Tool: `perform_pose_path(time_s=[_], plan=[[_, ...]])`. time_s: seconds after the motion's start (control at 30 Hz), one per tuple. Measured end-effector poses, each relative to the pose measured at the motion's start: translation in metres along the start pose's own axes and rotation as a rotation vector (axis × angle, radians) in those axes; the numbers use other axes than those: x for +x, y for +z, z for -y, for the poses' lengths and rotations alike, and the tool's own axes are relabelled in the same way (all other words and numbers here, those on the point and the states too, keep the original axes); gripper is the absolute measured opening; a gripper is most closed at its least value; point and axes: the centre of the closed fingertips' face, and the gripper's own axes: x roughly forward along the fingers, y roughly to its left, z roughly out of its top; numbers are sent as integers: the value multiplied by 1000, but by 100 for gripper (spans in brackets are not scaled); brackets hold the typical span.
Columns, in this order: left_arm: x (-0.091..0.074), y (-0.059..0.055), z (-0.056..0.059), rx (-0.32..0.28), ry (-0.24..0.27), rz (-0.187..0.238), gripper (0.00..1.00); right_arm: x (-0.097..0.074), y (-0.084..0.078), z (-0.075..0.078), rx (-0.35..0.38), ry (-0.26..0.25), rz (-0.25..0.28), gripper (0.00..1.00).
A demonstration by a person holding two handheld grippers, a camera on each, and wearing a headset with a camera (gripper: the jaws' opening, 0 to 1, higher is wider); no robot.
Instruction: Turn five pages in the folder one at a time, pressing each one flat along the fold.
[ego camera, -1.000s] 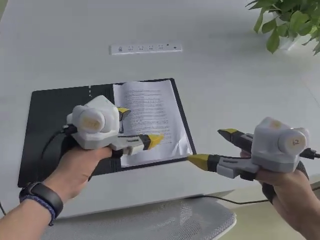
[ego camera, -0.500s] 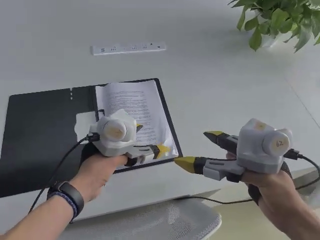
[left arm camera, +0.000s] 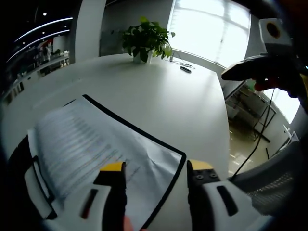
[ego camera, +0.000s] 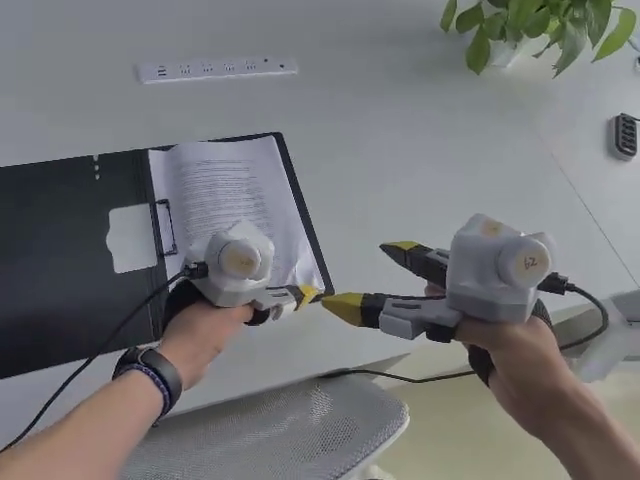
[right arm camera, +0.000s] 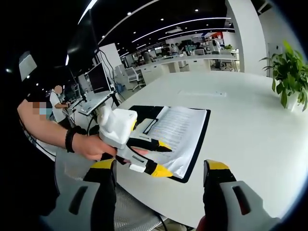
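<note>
The black folder (ego camera: 60, 260) lies open on the white table, with a printed page (ego camera: 225, 195) on its right half. My left gripper (ego camera: 300, 291) hovers open at the page's near right corner. In the left gripper view its two jaws straddle that corner of the page (left arm camera: 86, 144) and the folder's edge (left arm camera: 144, 132). My right gripper (ego camera: 370, 277) is open with nothing between its jaws, just right of the folder over the table's front edge. The right gripper view looks past its own tips at the left gripper (right arm camera: 162, 159) and the page (right arm camera: 180, 130).
A white power strip (ego camera: 218, 69) lies behind the folder. A potted plant (ego camera: 530, 25) stands at the far right, with a small dark object (ego camera: 625, 135) near it. A mesh chair (ego camera: 270, 430) sits below the table's front edge. Cables trail from both grippers.
My left gripper has slid from the middle of the page down to its near right corner. The head camera has swung right, and the right gripper has kept its place beside the folder.
</note>
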Motion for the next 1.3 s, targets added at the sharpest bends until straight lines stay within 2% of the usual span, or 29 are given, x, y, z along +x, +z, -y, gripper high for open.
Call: perform_pose_path(time_s=[0.13, 0.2, 0.3, 0.4, 0.5, 0.7, 0.87, 1.0, 1.3], plan=[[2, 1, -1, -14, 24, 5, 44, 1, 1, 0, 6, 3, 2, 73], [3, 1, -5, -31, 49, 15, 40, 2, 1, 0, 9, 5, 2, 73], [2, 0, -8, -45, 59, 27, 38, 2, 0, 0, 12, 7, 0, 72], [2, -1, -11, -33, 81, 40, 34, 3, -2, 1, 14, 8, -1, 72], [0, 0, -11, -72, 72, 54, 34, 3, -1, 2, 17, 12, 0, 72], [1, 0, -12, -71, 78, 49, 32, 6, -4, 7, 23, 15, 1, 71], [1, -1, -12, -74, 86, 53, 30, 19, -13, 12, 40, 28, -12, 70], [1, -2, -11, -76, 85, 51, 30, 32, -14, 16, 48, 43, -12, 68], [1, -3, -12, -63, 81, 47, 29, 81, -13, 30, 105, 92, -12, 61]])
